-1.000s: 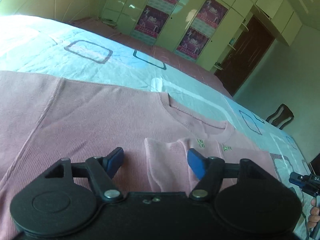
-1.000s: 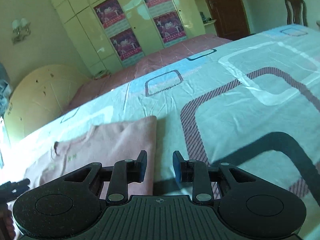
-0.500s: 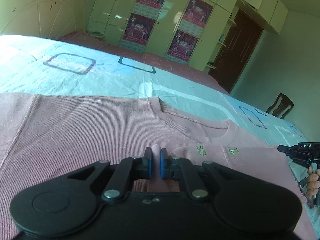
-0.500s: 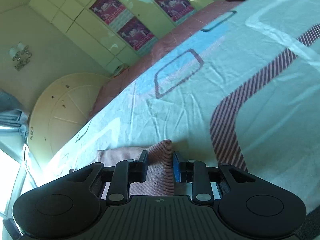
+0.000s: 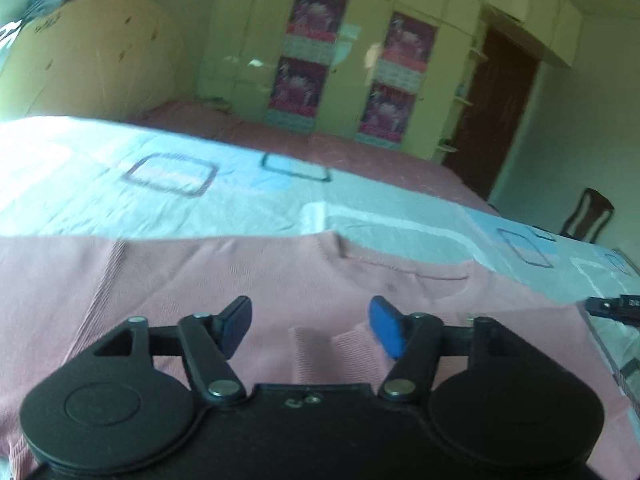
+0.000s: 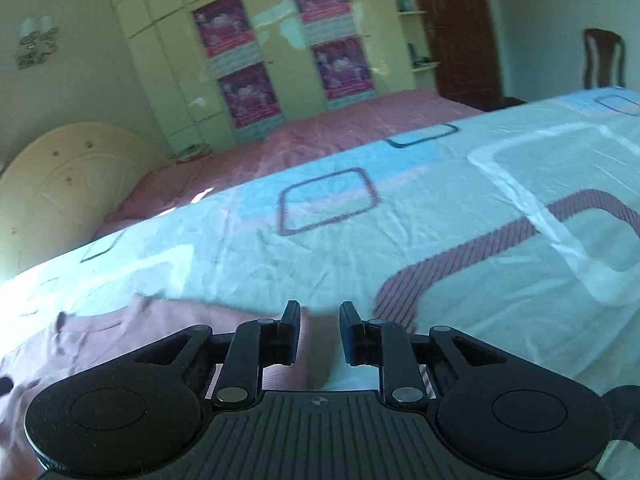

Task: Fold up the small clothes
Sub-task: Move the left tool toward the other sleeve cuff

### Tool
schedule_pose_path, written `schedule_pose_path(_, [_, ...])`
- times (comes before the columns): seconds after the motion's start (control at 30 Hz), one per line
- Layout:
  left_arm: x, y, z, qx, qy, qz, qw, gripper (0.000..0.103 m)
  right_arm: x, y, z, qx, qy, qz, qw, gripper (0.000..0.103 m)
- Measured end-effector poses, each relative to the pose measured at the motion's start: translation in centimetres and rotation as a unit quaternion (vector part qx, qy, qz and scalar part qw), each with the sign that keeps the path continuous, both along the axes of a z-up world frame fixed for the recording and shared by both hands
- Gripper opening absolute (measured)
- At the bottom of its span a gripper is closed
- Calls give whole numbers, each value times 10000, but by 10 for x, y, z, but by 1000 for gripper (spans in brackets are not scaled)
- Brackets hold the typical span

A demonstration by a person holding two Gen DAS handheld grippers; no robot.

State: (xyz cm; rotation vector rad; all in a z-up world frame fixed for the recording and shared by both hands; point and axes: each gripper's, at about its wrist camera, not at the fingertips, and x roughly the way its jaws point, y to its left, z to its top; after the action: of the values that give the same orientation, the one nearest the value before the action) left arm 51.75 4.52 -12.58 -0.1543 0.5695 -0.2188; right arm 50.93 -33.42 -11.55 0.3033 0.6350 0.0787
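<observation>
A pink sweater [image 5: 248, 280] lies flat across the lower half of the frame on a patterned bedspread [image 5: 200, 200]. The left gripper [image 5: 308, 324] is opening, nothing pinched. The right gripper [image 6: 319, 330] is opening over the sweater's edge. Postered wardrobes [image 5: 352, 72] fill the top.

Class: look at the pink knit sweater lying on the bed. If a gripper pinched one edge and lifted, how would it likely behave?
The pink sweater would probably droop, not hold shape: it lies flat with a sleeve already folded over. Its ribbed knit likely gives the pads decent grip. Pushed, it would probably bunch up against the wrinkled bedsheet.
</observation>
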Motion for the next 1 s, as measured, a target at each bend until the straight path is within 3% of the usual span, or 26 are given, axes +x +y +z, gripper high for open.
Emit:
schedule_pose_path(0.07, [2,-28,0,197,89,-592,9980,67,3,24,-3,-383,118,400,9984,21])
schedule_pose_path(0.1, [8,-43,-7,383,328,-837,9952,68,10,34,-9,-519,370,428,9970,21])
schedule_pose_path(0.13, [15,-54,-17,586,632,-923,9920,68,15,38,-16,-616,595,350,9957,21])
schedule_pose_path(0.17, [17,-62,-25,815,658,-890,9905,69,15,40,-17,-640,558,279,9960,21])
schedule_pose_path(0.2, [17,-67,-28,941,520,-924,9899,76,17,43,-17,-673,612,231,9956,21])
schedule_pose_path(0.27, [17,-71,-28,1055,526,-950,9885,78,17,50,-15,-906,680,257,9932,21])
schedule_pose_path(0.5, [-10,-54,-11,763,548,-801,9924,72,-11,63,-7,-1346,955,502,9850,21])
schedule_pose_path(0.57, [-17,-54,-15,922,781,-826,9892,71,-25,68,-8,-1500,1004,557,9820,21])
schedule_pose_path(0.7, [-27,-54,-12,1187,783,-866,9860,69,-49,79,-4,-1891,976,588,9753,21])
schedule_pose_path(0.87, [-43,-52,3,888,556,-907,9904,69,-80,89,14,-1808,801,583,9785,21])
schedule_pose_path(1.0, [-42,-58,-16,1029,912,-1010,9853,70,-89,96,6,-1841,1016,599,9758,21])
